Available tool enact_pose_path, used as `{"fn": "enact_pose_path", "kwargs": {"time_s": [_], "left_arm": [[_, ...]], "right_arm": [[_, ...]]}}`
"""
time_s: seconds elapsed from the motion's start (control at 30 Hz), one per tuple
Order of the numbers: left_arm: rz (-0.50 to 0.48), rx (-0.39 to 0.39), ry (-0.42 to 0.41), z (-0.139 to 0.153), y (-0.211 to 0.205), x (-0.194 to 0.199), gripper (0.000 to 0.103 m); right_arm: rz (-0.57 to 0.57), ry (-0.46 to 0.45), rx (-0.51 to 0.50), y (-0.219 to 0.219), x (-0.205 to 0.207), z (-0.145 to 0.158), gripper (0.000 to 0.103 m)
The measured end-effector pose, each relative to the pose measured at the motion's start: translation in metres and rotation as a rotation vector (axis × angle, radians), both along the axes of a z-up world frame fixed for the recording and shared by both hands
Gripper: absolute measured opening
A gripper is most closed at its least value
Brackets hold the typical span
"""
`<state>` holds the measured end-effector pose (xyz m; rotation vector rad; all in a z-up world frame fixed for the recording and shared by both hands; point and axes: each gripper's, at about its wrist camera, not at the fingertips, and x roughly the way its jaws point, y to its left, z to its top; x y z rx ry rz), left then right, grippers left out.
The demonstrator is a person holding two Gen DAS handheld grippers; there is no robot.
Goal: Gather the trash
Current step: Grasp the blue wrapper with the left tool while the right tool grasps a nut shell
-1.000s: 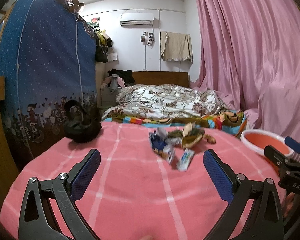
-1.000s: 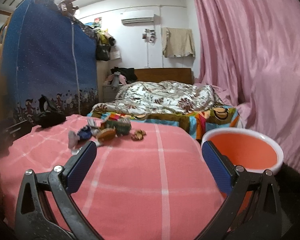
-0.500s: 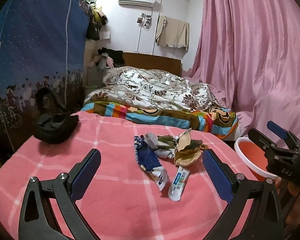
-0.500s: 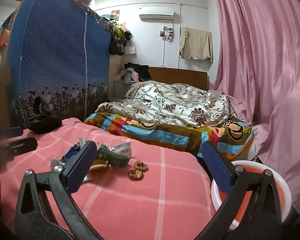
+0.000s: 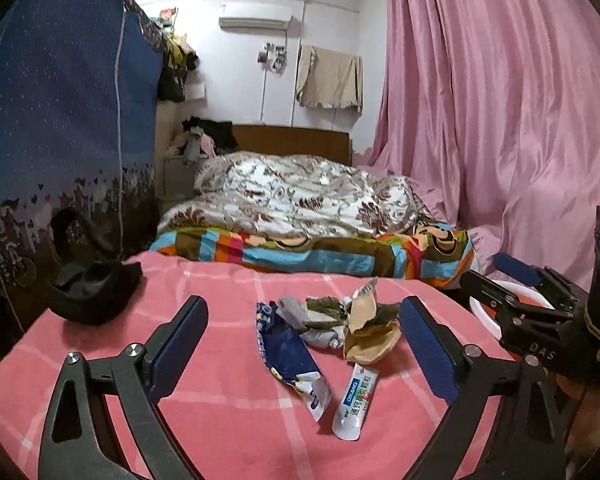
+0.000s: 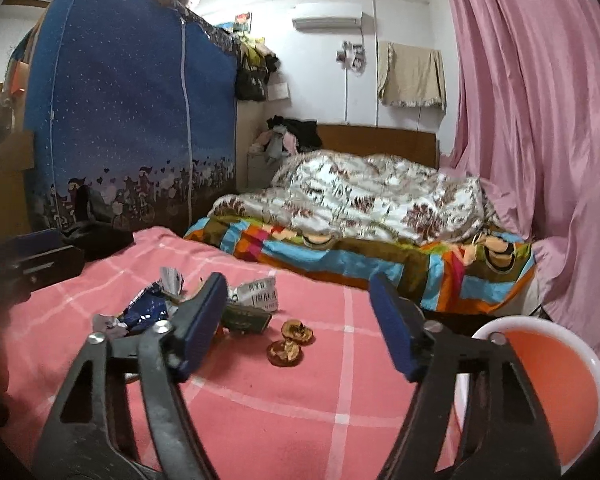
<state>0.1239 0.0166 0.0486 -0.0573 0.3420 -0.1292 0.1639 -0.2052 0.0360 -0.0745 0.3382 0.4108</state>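
Observation:
A heap of trash lies on the pink checked blanket (image 5: 220, 420): a blue wrapper (image 5: 288, 352), a white toothpaste tube (image 5: 356, 404), a tan crumpled packet (image 5: 370, 336) and grey-green scraps (image 5: 320, 312). My left gripper (image 5: 303, 303) hovers just short of the heap, its jaws closing, with no pad touching anything. In the right wrist view the blue wrapper (image 6: 148, 308), a white paper (image 6: 262, 294), a green packet (image 6: 246, 320) and brown shells (image 6: 290, 344) show. My right gripper (image 6: 298, 280) is closing too, with the shells ahead between its fingers, untouched.
An orange basin with a white rim (image 6: 540, 392) stands low at the right, off the blanket's edge. A black bag (image 5: 88, 292) rests at the blanket's far left. Beyond are a blue fabric wardrobe (image 5: 60, 120), a bed with a quilt (image 5: 300, 200) and a pink curtain (image 5: 500, 120).
Both grippers have come closer to the trash heap and their jaws have narrowed. The right view has swung left, so the basin now sits at the lower right corner.

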Motion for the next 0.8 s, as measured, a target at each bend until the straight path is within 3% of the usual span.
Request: {"fn": "enact_pose_path", "kwargs": {"time_s": [0.03,0.13,0.23,0.53,0.67,0.73,0.8], "left_arm": [[-0.008,-0.004,0.019,-0.001,0.001,0.004,0.078],[-0.022,-0.005,0.091,-0.007,-0.001,0.017,0.069],[-0.039,-0.015,0.177,-0.016,-0.003,0.030,0.056],[-0.028,-0.060,0.368,-0.037,0.001,0.053,0.050],[-0.040,-0.072,0.450,-0.048,0.001,0.062,0.050],[-0.036,-0.085,0.482,-0.053,0.003,0.067,0.046],[-0.034,-0.106,0.496,-0.054,0.008,0.069,0.036]], "right_arm": [[0.000,0.022,-0.007,0.001,0.003,-0.002,0.070],[0.008,0.101,-0.029,0.004,0.014,-0.011,0.060],[0.013,0.183,-0.055,0.009,0.026,-0.021,0.057],[0.043,0.414,-0.095,0.022,0.063,-0.054,0.054],[0.046,0.436,-0.068,0.020,0.068,-0.056,0.053],[0.046,0.442,-0.069,0.021,0.070,-0.057,0.046],[0.053,0.444,-0.066,0.021,0.069,-0.056,0.036]]}}
